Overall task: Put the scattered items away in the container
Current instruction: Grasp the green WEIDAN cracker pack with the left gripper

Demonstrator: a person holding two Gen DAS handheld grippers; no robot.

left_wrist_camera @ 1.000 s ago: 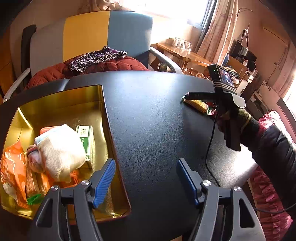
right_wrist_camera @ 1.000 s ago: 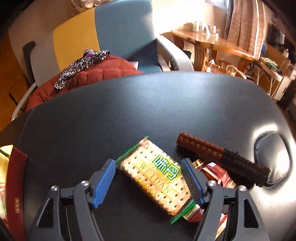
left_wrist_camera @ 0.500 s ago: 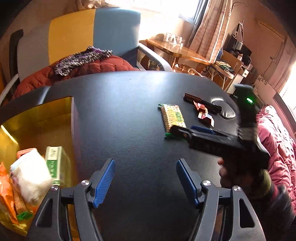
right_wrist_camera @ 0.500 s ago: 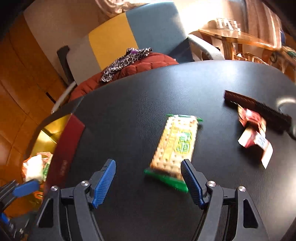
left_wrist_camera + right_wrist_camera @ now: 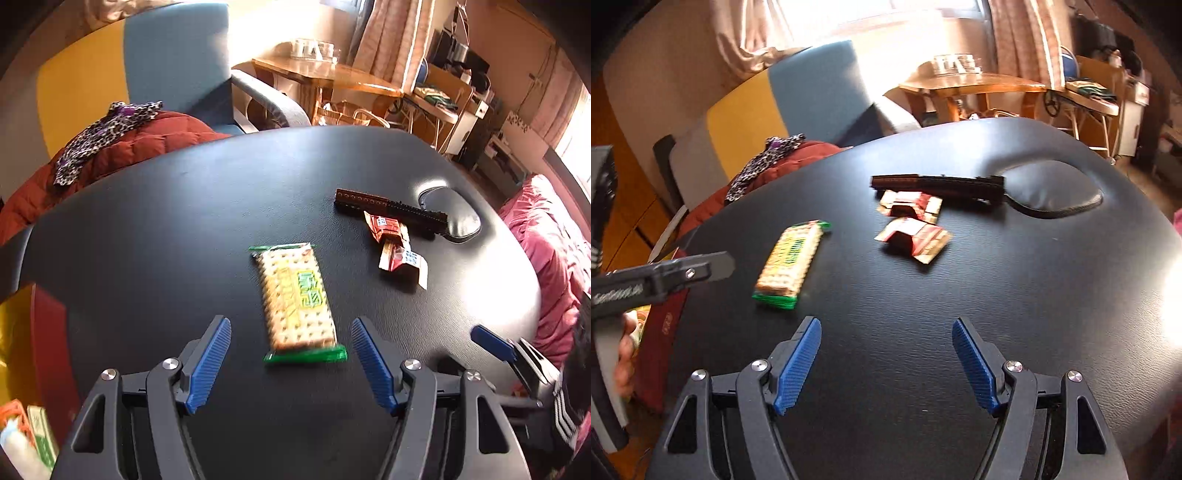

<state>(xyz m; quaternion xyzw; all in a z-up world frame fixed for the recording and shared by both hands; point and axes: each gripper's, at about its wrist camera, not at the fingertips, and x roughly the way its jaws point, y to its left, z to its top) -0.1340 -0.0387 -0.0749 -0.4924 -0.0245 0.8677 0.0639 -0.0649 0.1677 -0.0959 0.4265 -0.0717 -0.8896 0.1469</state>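
A cracker packet (image 5: 295,291) with green ends lies flat on the black padded table (image 5: 166,240). My left gripper (image 5: 290,322) hovers open over its near end, one blue finger on each side and neither pad touching. Beyond it lie two red snack wrappers (image 5: 395,243) and a brown and black brick bar (image 5: 391,212). The gold tin (image 5: 14,325) with a red wall sits at the far left and holds a green box (image 5: 42,432). My right gripper (image 5: 886,325) stands open over bare table, the cracker packet (image 5: 792,258) to its left and the wrappers (image 5: 916,240) ahead.
An oval pad (image 5: 450,218) is set into the table past the bar. A chair with a red jacket (image 5: 122,155) and a spotted cloth stands behind the table. Pink fabric (image 5: 546,258) lies off the right edge. The left gripper's black finger (image 5: 698,269) reaches in from the left.
My left gripper swung right, from above the tin to the cracker packet. My right gripper drew back off the packet and shifted right. Both stayed open; the packet lies where it was.
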